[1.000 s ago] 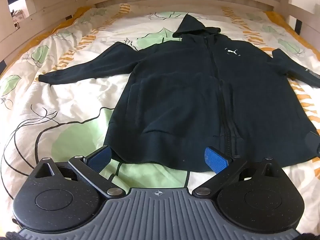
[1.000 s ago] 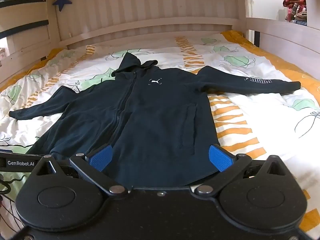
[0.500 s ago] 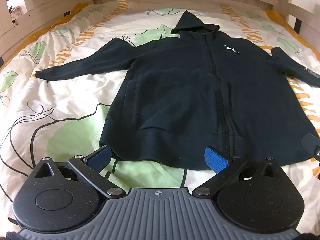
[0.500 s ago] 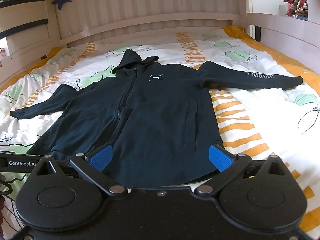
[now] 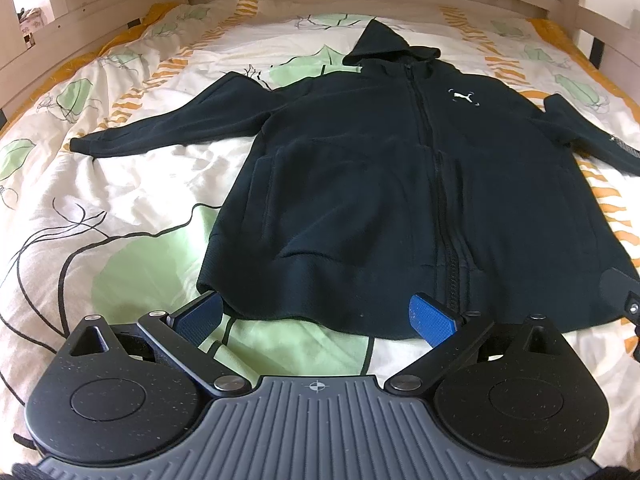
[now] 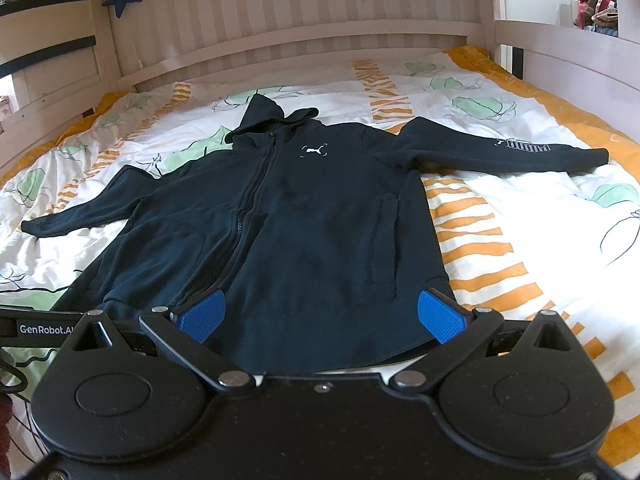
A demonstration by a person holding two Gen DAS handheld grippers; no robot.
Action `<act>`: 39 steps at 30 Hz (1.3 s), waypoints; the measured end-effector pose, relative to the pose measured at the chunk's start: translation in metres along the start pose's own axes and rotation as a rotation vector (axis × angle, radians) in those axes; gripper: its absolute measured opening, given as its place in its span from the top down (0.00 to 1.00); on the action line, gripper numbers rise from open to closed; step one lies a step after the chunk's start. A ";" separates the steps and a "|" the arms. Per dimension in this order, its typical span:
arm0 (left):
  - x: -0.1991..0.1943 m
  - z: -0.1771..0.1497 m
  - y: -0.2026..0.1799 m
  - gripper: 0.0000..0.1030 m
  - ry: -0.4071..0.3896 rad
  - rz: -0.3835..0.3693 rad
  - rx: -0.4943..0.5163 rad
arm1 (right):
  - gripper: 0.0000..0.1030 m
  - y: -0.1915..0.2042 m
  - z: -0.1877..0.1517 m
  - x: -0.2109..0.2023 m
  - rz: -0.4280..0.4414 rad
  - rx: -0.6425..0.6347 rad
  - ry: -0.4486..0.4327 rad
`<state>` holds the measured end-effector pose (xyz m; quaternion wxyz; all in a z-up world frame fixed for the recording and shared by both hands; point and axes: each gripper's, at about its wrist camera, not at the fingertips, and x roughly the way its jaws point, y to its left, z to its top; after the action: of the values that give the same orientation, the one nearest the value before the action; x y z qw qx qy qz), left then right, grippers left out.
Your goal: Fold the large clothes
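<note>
The black zip-up hooded sweatshirt with a small white logo on the chest lies flat and face up on the bed with the white quilt printed with green leaves and orange stripes, inside a pale wooden bed frame. Its zipper looks closed, the hood points toward the headboard, and both sleeves are spread out to the sides: one sleeve with white lettering reaches toward the right edge of the quilt, the other plain sleeve reaches to the left. No part of the garment is folded over another part, so I judge that the folding has not yet begun; only the spreading out seems to be done. What is left is, I think, everything: to bring in the sleeves, to fold the sides, and to fold the body from the hem upward. The left gripper hovers near the hem at the left lower corner, with its jaws wide apart and nothing between the blue pads. The right gripper is over the hem on the other side, also with jaws spread wide and holding nothing. I cannot tell if either gripper touches the cloth.
</note>
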<state>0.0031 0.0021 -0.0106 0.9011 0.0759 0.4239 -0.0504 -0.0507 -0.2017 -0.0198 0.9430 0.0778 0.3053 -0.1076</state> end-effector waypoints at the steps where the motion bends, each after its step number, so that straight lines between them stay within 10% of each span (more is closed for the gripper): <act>1: 0.000 0.001 0.000 0.02 0.002 0.000 -0.002 | 0.01 0.000 0.000 0.000 0.000 -0.002 0.002; 39: 0.010 0.029 0.010 0.02 -0.031 -0.040 -0.033 | 0.01 0.002 0.021 0.020 0.017 0.010 0.015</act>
<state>0.0326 0.0064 0.0012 0.9076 0.0515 0.4120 -0.0625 -0.0226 -0.2069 -0.0149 0.9411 0.0859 0.3112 -0.1004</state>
